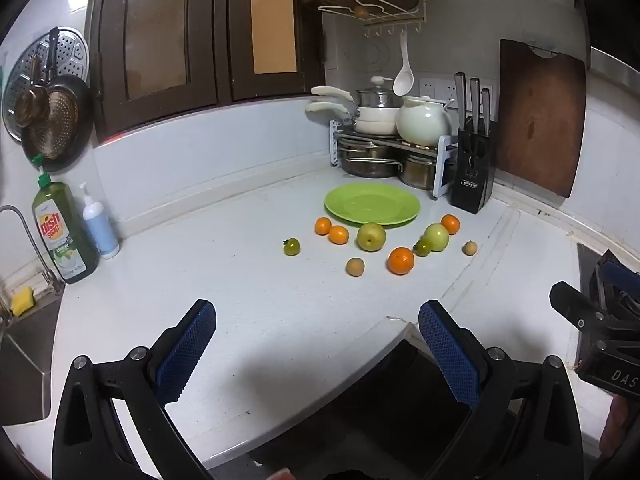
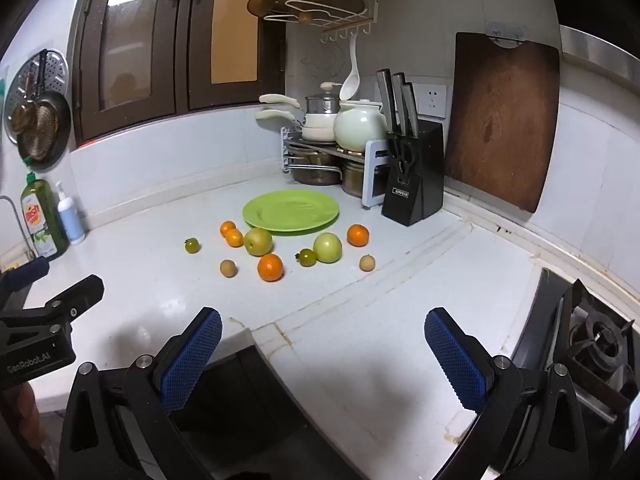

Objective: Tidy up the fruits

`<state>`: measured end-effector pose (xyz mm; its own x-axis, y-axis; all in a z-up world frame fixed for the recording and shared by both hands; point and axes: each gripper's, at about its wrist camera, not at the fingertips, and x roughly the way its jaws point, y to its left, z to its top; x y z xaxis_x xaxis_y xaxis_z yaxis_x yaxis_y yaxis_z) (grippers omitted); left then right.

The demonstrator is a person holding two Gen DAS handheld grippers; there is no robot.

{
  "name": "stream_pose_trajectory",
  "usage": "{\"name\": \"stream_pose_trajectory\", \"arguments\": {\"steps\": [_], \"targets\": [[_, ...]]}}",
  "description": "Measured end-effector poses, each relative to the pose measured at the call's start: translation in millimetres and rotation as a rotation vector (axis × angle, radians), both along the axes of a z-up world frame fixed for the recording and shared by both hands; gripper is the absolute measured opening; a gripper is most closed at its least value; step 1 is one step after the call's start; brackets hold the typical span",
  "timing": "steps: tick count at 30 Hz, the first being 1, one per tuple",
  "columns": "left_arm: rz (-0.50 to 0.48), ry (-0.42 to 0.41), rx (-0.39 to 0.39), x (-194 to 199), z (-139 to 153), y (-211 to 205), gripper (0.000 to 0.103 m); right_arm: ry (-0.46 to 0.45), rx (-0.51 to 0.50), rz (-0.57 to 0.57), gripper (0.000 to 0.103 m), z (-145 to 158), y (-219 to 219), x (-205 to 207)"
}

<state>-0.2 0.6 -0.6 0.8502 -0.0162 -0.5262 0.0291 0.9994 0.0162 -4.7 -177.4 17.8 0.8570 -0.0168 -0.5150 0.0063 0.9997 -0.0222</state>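
A green plate (image 1: 372, 204) (image 2: 291, 211) lies empty on the white counter. Loose fruit lies in front of it: several oranges such as the nearest one (image 1: 400, 260) (image 2: 270, 267), two green apples (image 1: 371, 236) (image 1: 436, 237) (image 2: 258, 241) (image 2: 327, 247), two small green tomatoes (image 1: 291, 246) (image 2: 307, 257) and two small brown fruits (image 1: 355, 267) (image 2: 367, 262). My left gripper (image 1: 316, 344) is open and empty, well short of the fruit. My right gripper (image 2: 322, 350) is open and empty, also near the counter's front edge.
A pot rack (image 1: 384, 152), a black knife block (image 1: 472, 168) (image 2: 414, 178) and a wooden cutting board (image 1: 540, 116) stand behind the plate. Dish soap (image 1: 64, 232) and a sink (image 1: 24, 360) are at the left. A gas stove (image 2: 592, 344) is at the right.
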Motion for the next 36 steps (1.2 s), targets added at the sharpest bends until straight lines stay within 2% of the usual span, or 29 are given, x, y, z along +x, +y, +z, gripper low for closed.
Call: {"name": "stream_pose_trajectory", "arguments": {"steps": [2,3,13,36], "targets": [[-0.010,0.009,-0.014,0,-1,2,0.103,0.002,0.000,0.000,0.102,-2,-1,0],[0.013,-0.003,0.022,0,-1,0,0.103,0.006,0.001,0.000,0.102,-2,-2,0],[0.014,-0.033,0.008,-11,5,3,0.103,0.013,-0.001,0.013,0.102,2,1,-2],[0.010,-0.034,0.003,-7,14,-1,0.103,0.007,-0.001,0.016,0.102,5,4,-4]]}}
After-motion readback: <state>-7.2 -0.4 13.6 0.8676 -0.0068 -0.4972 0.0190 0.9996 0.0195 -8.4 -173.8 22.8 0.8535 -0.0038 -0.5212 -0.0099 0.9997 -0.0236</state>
